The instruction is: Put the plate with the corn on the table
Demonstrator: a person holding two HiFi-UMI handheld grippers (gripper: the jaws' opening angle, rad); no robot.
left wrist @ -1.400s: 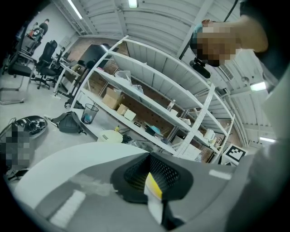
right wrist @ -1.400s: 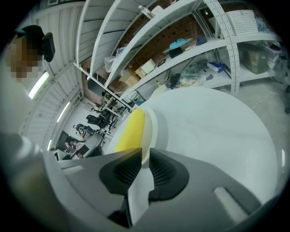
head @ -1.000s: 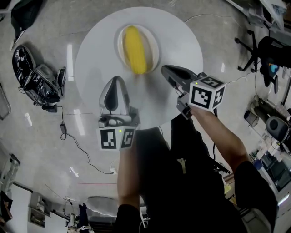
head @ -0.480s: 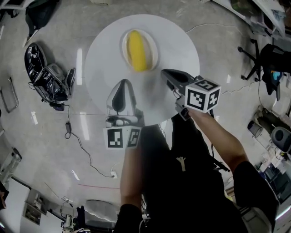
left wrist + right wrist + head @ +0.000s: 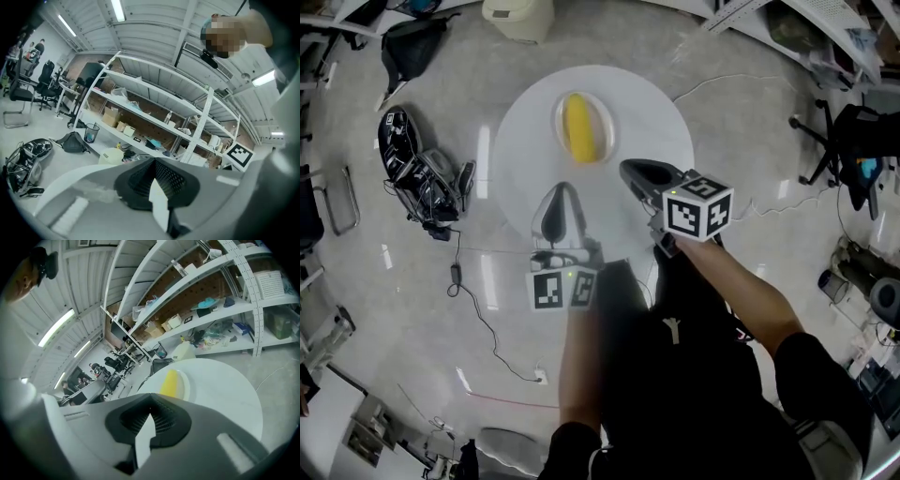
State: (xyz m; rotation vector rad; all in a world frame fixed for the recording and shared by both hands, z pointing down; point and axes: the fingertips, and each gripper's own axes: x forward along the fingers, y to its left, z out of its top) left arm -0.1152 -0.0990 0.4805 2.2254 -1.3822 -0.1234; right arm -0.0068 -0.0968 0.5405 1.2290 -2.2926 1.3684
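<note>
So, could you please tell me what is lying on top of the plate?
A yellow corn cob lies on the plate, which rests on the round white table. The plate's middle under the cob is covered.

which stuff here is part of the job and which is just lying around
Job:
plate, on the table
corn, on the plate
left claw and right claw, both shut, empty

Lying about:
floor gear
cable
beige bin
chair
</note>
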